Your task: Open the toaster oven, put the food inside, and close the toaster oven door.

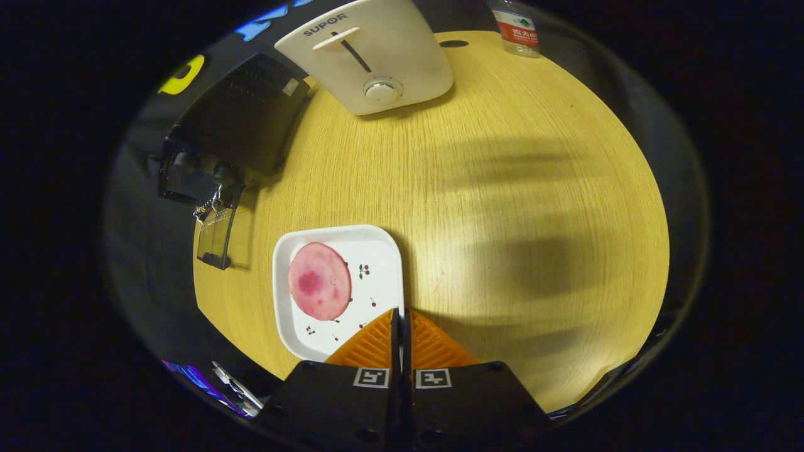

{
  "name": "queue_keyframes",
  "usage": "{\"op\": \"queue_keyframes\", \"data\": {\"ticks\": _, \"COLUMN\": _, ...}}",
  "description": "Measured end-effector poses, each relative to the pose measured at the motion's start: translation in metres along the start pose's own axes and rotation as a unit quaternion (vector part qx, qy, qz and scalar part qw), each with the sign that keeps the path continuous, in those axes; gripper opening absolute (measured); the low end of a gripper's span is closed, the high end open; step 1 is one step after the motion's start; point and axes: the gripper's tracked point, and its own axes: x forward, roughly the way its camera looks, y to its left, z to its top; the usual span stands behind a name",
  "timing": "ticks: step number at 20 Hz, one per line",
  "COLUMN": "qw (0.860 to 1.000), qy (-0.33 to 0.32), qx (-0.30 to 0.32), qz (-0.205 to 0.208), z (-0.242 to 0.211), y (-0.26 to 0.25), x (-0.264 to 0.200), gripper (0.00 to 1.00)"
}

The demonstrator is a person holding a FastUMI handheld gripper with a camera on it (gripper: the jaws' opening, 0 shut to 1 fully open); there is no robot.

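Note:
A round pink slice of food [319, 280] lies on a white square plate [377, 257] on the wooden table [502, 188]. My gripper [400, 312] is shut with nothing between its fingers, and its tips hover over the plate's near right corner, to the right of the slice. A black toaster oven [242, 113] stands at the table's far left edge, well beyond the fingers. Its glass door [215, 231] hangs open toward the plate.
A white toaster [367, 53] stands at the far side of the table, right of the oven. A plastic water bottle [516, 28] stands at the far right edge. Bare wood stretches to the right of the plate.

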Motion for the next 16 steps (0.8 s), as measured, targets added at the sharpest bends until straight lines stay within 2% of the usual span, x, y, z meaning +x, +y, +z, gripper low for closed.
{"op": "queue_keyframes", "data": {"ticks": 3, "qw": 0.998, "qy": 0.001, "qx": 0.057, "qz": 0.018, "z": -0.009, "y": 0.003, "x": -0.003, "gripper": 0.02}}
{"op": "queue_keyframes", "data": {"ticks": 8, "qw": 0.992, "qy": -0.035, "qx": 0.110, "qz": 0.054, "z": -0.020, "y": 0.017, "x": -0.027, "gripper": 0.01}}
{"op": "queue_keyframes", "data": {"ticks": 16, "qw": 0.985, "qy": -0.084, "qx": 0.138, "qz": 0.062, "z": -0.045, "y": 0.051, "x": -0.061, "gripper": 0.01}}
